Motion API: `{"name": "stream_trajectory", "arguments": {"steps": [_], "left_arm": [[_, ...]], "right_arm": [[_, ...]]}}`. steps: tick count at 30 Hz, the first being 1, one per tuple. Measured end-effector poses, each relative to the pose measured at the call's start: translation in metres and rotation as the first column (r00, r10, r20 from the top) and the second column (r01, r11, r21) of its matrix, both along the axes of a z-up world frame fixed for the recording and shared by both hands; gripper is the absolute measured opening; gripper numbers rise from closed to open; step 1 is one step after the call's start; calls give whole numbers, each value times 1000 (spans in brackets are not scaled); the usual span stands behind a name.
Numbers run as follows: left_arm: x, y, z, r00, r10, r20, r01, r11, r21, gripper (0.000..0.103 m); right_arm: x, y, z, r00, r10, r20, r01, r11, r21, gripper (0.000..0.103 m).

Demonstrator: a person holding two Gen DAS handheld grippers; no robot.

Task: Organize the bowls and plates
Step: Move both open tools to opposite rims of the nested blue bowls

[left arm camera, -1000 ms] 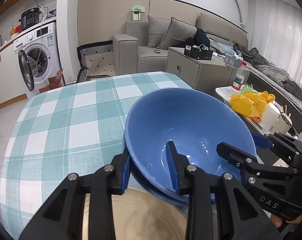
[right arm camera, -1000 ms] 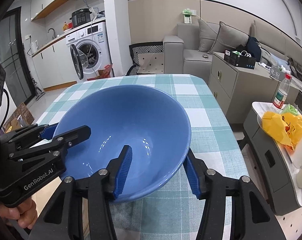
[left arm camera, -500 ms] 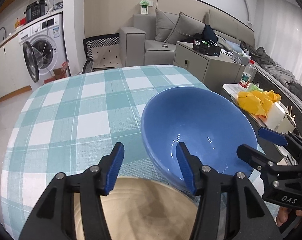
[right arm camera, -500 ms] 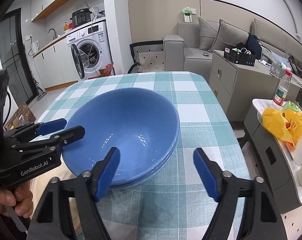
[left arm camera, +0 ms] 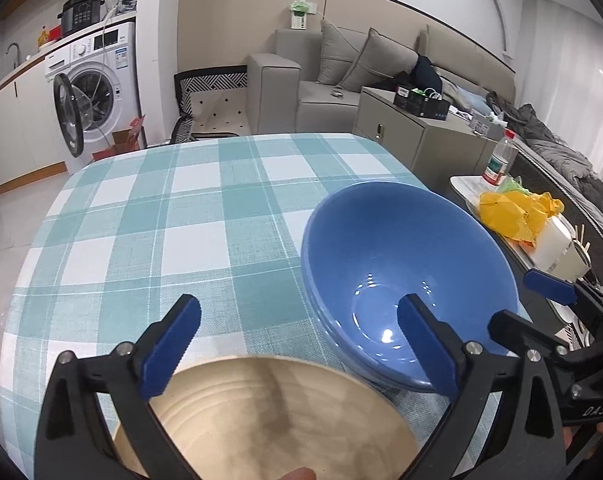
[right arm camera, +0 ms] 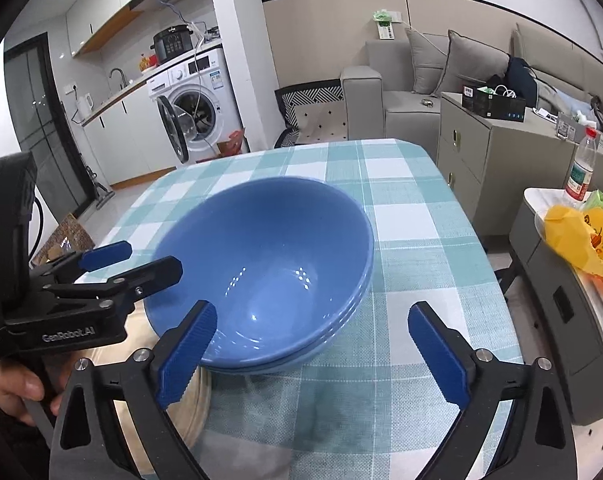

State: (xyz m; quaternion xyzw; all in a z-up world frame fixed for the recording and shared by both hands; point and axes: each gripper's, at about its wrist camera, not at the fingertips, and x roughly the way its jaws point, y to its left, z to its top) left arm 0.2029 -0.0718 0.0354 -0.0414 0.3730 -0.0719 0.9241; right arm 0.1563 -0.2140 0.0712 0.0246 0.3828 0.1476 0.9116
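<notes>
I read "GenRobot.AI" in pale letters on the black body of my left gripper [right arm camera: 131, 264], seen from the right wrist view. "DAS" is printed on the black body of my right gripper [left arm camera: 541, 304], seen from the left wrist view. Labels on the washing machine [left arm camera: 97, 80] and bottle [right arm camera: 581, 168] are too small to read.

A stack of glossy blue ceramic bowls [right arm camera: 269, 264] is seen resting on a table covered by a teal-and-white checked cloth [right arm camera: 401, 216]. The right gripper [right arm camera: 313, 348], whose jaws have just been opening, is held wide, its blue pads clear of the rim. The left gripper [right arm camera: 137, 260] is seen at the left, held in a hand [right arm camera: 13, 388].
</notes>
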Motion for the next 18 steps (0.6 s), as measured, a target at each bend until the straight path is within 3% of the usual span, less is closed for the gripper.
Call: {"name": "stream_trajectory", "arguments": {"steps": [4,18], "left_arm": [[4,4,-2,1000,1,-9,-1,1000,-27,103],[11,3,-4,1000,-19,-21,19,1000,7,103]], "right_arm": [[3,-2,-4,1000,-2,-12,2,1000,8,98],[13,-10,-10,999,-19,-38,21,999,36,102]]}}
